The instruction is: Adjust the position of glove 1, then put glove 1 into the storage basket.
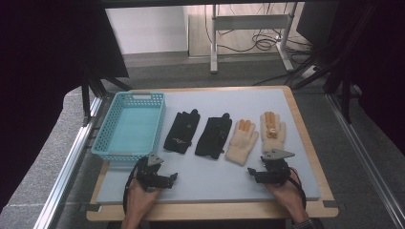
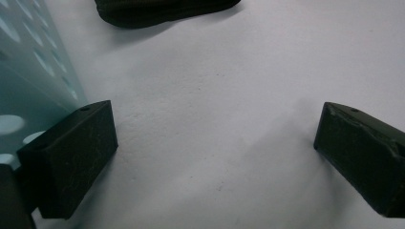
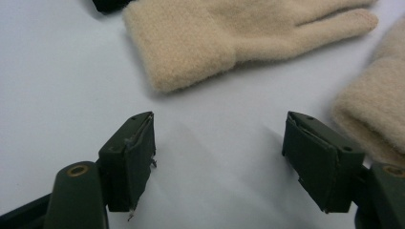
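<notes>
On the table [image 1: 305,143] lie 4 gloves in a row, all flat, with the fingers pointing away from the person. From left to right there are 2 black ones, the left black glove [image 1: 182,131] and the right black glove [image 1: 214,137], and then 2 beige ones, the left beige glove [image 1: 242,141] and the right beige glove [image 1: 272,130]. A blue basket [image 1: 106,125] stands at the left of the gloves, just beside the left black glove.

The left gripper [image 2: 212,157] rests low above the bare table near the front corner of the basket. Its jaws stand wide apart and nothing is between them. In the left gripper view the basket wall [image 2: 33,81] is just beside one jaw, and the cuff of the left black glove [image 2: 157,12] is farther ahead, apart from the jaws.

The right gripper [image 3: 219,157] is at the right front part of the table, near the cuffs of the 2 beige gloves. Its jaws are also wide and hold nothing. In the right gripper view the cuff of the left beige glove [image 3: 191,52] lies just ahead of the jaws, not touching them, and the right beige glove [image 3: 377,114] is just beside one jaw.
</notes>
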